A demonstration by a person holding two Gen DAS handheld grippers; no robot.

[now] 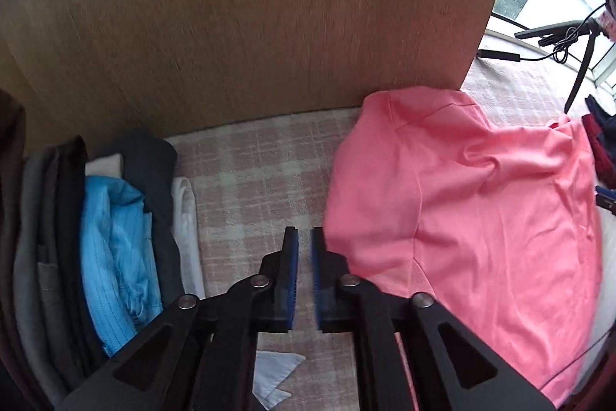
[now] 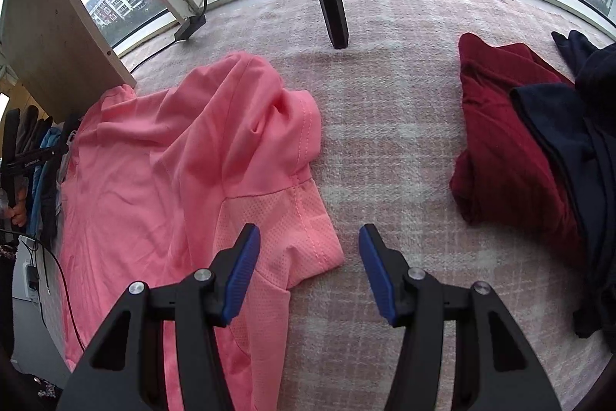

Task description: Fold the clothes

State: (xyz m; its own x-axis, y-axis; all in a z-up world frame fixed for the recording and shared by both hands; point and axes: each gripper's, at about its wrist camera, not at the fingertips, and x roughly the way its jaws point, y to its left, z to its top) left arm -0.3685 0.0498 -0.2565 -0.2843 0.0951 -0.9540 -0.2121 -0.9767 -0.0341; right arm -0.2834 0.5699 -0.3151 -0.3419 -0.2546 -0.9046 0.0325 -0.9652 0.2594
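shirt (image 2: 161,156) pink, mesh panel | blanket (image 2: 389,126) pink/white plaid | garment (image 2: 500,126) dk red | pads (image 2: 240,276) blue
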